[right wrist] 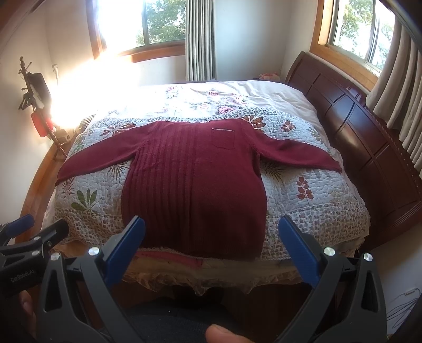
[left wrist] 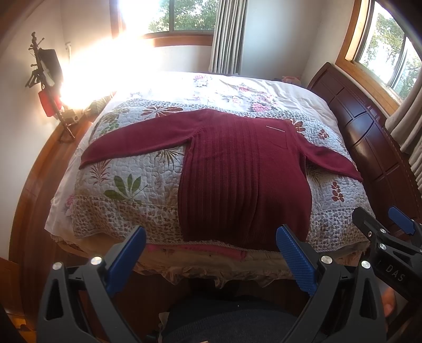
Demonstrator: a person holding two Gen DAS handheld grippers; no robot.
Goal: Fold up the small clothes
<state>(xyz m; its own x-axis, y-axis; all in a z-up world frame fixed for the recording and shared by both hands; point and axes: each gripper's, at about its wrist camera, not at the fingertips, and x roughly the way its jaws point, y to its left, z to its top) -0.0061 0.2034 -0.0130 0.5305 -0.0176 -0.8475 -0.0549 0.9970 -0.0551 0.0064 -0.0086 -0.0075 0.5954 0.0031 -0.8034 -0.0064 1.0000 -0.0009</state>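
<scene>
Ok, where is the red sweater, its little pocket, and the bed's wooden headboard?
Sweater (right wrist: 192,184): right wrist view, middle of its ribbed front.
Pocket (right wrist: 223,138): right wrist view, centre of the chest patch.
Headboard (left wrist: 369,137): left wrist view, a dark wooden panel.

Quick tally: one maroon sweater (left wrist: 245,179) flat on bed, two sleeves out, one chest pocket (right wrist: 223,138). One floral quilt (left wrist: 124,168). One dark wood headboard (left wrist: 369,137). Two windows (right wrist: 161,23). Two grippers, left gripper (left wrist: 211,253) and right gripper (right wrist: 211,245), two blue fingers each, both spread wide, nothing held.
</scene>
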